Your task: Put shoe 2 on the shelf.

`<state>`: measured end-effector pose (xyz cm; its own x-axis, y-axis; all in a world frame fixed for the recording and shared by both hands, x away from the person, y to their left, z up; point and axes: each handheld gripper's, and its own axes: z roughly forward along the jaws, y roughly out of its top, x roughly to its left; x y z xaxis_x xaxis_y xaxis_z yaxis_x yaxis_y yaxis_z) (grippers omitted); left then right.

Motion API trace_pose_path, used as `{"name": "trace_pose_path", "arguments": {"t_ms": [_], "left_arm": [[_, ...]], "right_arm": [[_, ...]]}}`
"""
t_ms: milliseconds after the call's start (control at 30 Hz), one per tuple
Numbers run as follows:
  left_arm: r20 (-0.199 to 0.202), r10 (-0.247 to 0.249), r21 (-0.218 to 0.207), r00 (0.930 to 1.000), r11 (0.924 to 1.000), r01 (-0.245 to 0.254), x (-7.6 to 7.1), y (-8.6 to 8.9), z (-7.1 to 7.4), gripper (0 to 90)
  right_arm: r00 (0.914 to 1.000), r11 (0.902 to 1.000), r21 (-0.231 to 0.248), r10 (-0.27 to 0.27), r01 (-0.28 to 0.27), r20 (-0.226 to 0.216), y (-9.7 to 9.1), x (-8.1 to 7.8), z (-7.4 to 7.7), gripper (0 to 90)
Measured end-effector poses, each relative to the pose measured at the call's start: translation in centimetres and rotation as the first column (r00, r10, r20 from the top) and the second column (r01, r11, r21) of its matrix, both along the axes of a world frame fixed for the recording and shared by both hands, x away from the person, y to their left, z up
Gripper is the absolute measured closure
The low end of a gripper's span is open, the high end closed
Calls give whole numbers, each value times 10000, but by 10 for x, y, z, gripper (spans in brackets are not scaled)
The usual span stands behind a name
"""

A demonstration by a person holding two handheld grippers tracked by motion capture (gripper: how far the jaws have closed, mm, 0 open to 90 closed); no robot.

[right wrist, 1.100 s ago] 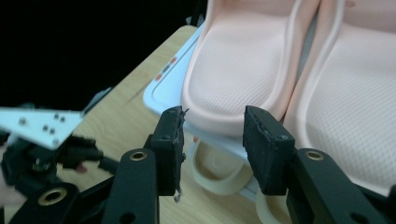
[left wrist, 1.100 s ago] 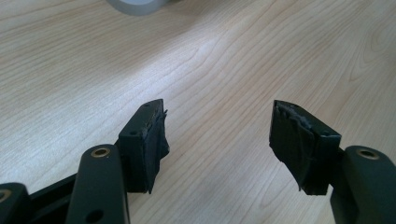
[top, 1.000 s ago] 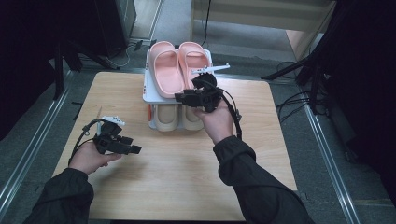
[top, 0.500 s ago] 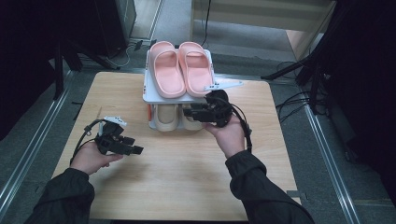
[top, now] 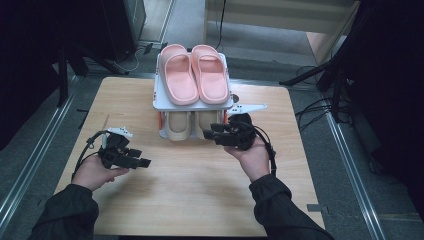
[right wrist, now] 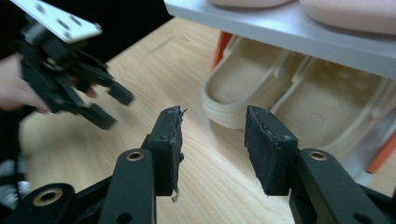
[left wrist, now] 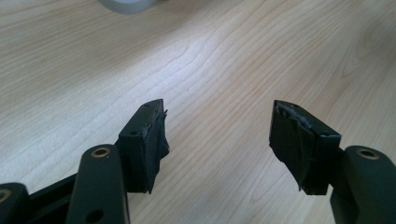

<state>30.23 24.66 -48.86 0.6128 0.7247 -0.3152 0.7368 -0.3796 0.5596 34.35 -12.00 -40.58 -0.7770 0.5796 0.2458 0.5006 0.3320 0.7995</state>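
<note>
Nearest the person, the left gripper point(top: 142, 162) sits low over the table point(top: 190, 195), held in the left hand point(top: 95, 172) near the table's left side. Its jaws stand wide apart with nothing between them; in the left gripper view only bare wood grain lies between the pads point(left wrist: 149, 140). The left forearm comes in from the bottom left corner, and the gripper points toward the table's middle.

Farther in, the right gripper point(top: 209, 132) is held in the right hand point(top: 252, 155), palm up beneath it, with the forearm angled in from the bottom right. Its jaws point left across the table, level with the rack's lower shelf. They are released and hold nothing. They have just been opening, with nothing between them. In the right gripper view the beige slippers point(right wrist: 261, 93) lie beyond and to the right of the fingertips point(right wrist: 268, 140), near but not touching; the nearer slipper's toe sits just past the gap.

The beige slippers point(top: 187, 125) rest side by side on the lower shelf of the rack point(top: 160, 97). The pink slippers point(top: 195, 75) lie on its top shelf, at the table's far edge.
</note>
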Motion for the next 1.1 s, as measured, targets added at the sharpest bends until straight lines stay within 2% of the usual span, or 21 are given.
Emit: {"name": "trace_pose_path", "arguments": {"t_ms": [67,233,500,767,867,1033,1100], "left_arm": [[-27,114,-5,9999,9999,-114,-4,3,0,360],[-27,275,18,9996,9996,-275,-11,8,-1,360],[23,481,-77,9988,9988,-481,-19,15,-1,360],[81,442,-103,9990,9990,-442,-20,16,0,360],[78,381,-52,9992,9993,-381,-19,15,-1,360],[129,366,-48,9992,9993,-365,-18,16,0,360],[120,366,-64,9993,9993,-365,-18,16,0,360]], "right_arm": [[9999,10000,-66,64,-63,89,-1,-2,-5,574],[9995,9995,-62,316,-316,-53,-4,-4,-17,574],[9991,9996,39,287,-286,-315,-16,-5,-32,568],[9995,9998,156,125,-120,-306,-32,-4,-47,550],[9999,9999,96,74,-73,-108,-40,-5,-53,535],[9993,9996,216,-150,157,-353,-52,-4,-55,468],[9996,9991,406,-78,89,-271,-55,-5,-58,448]]}}
